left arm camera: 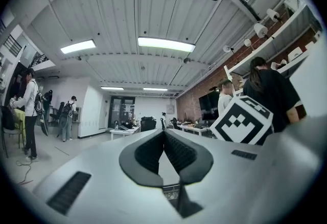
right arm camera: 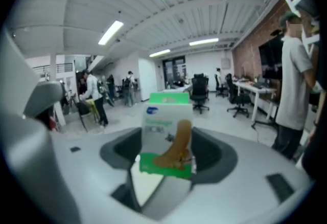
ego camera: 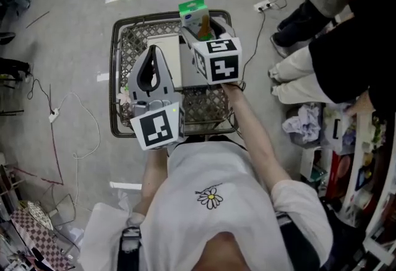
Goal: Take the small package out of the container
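1. My right gripper (right arm camera: 166, 152) is clamped on the small package (right arm camera: 164, 128), one jaw against each side.
2. The package is a white box with a green top, a green lower band, a blue logo and a tan foot picture. It is held upright over the far rim of the wire basket (ego camera: 115, 81).
3. My left gripper (left arm camera: 164, 138) has its jaws pressed together with nothing between them, over the basket's near left.

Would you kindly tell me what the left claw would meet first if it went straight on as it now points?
Its way looks free: the shut left claw aims out across the floor toward a distant dark chair, though depth there is unclear.
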`<state>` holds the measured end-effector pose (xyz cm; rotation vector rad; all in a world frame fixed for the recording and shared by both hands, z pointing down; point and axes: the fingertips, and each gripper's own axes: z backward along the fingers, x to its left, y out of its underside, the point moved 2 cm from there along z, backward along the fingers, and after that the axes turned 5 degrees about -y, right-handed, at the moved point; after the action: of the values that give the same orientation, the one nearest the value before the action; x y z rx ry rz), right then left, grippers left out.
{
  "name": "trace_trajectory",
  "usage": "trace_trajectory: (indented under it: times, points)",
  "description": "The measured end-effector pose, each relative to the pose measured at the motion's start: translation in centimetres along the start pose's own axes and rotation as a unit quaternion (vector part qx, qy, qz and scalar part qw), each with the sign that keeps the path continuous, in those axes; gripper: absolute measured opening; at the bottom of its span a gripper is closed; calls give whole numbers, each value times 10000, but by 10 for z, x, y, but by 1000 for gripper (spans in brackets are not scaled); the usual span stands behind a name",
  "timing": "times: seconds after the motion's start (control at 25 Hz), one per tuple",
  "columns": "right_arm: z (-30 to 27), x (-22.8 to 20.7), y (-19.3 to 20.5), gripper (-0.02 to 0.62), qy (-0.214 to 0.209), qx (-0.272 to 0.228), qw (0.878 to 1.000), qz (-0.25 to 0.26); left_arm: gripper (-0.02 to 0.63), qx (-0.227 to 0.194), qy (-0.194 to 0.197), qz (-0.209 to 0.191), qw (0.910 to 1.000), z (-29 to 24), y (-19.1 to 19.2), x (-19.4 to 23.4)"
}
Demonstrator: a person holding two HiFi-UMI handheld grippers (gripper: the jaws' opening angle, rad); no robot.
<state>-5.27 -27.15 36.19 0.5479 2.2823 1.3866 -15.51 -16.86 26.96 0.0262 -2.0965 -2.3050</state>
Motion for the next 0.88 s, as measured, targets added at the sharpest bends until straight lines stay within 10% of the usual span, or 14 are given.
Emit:
trace_trajectory:
  times: [0.88]
  points:
    - [182,15,-39,307,797,-2732,9555,775,25,-792,205,-346,9960,26,-52,-34]
